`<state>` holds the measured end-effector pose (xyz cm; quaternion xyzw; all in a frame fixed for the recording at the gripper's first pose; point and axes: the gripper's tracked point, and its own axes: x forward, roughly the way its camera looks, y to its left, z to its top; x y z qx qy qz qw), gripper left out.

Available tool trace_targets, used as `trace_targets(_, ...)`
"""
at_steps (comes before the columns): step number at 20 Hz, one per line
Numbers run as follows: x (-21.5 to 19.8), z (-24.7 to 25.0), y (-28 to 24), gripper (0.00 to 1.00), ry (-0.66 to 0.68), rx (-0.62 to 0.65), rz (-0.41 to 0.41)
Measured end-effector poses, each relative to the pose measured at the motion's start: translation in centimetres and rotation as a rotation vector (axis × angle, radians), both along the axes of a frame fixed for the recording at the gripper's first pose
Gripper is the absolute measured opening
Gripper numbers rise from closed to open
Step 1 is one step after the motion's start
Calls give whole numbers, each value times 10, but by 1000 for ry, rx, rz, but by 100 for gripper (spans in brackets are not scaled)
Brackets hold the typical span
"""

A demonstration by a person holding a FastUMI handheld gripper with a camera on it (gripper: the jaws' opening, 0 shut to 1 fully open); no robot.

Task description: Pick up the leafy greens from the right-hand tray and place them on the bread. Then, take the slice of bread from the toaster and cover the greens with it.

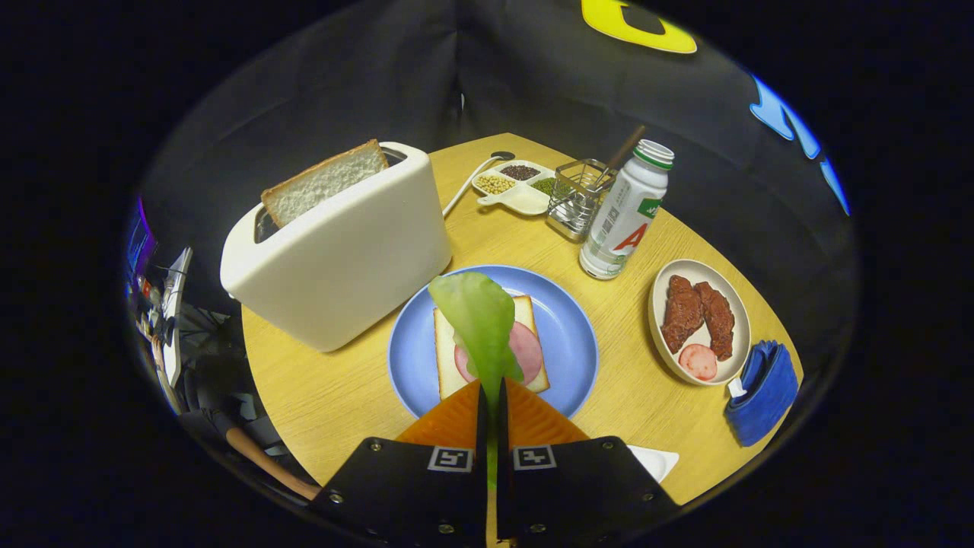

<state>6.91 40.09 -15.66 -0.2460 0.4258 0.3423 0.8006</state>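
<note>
A green leaf (481,316) sticks up from between my two fingers, its stem pinched where they meet; my gripper (492,397) is shut on it. Just beyond the fingertips lies a slice of bread (444,344) with a round pink ham slice (527,348) on it, on a blue plate (572,335). The leaf hangs over that bread and hides part of it. Left of the plate stands a white toaster (342,247) with a second bread slice (323,183) sticking up from its slot.
A white bottle (625,211) stands beyond the plate, with a wire holder (576,198) and a divided dish of grains (517,186) behind it. To the right sit a beige tray of meat (700,320) and a blue cloth (765,392). The round wooden table (327,388) edge is near.
</note>
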Motion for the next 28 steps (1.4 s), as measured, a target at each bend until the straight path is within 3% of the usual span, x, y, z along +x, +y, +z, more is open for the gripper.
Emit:
trace_targets(3, 10, -10, 10, 5, 12, -2, -4)
trace_targets(5, 19, -8, 12, 14, -21, -2, -10)
trace_targets(7, 30, -1, 9, 27, -73, -5, -23)
trace_targets(8, 33, 5, 8, 52, -87, -3, -24)
trace_targets(9, 31, 7, 7, 58, -93, 5, -23)
trace_targets(15, 14, 33, 7, 58, -149, 75, -28)
trace_targets(22, -23, 49, 26, 57, -285, 255, -96)
trace_targets(28, -51, 48, 49, 57, -440, 283, -85)
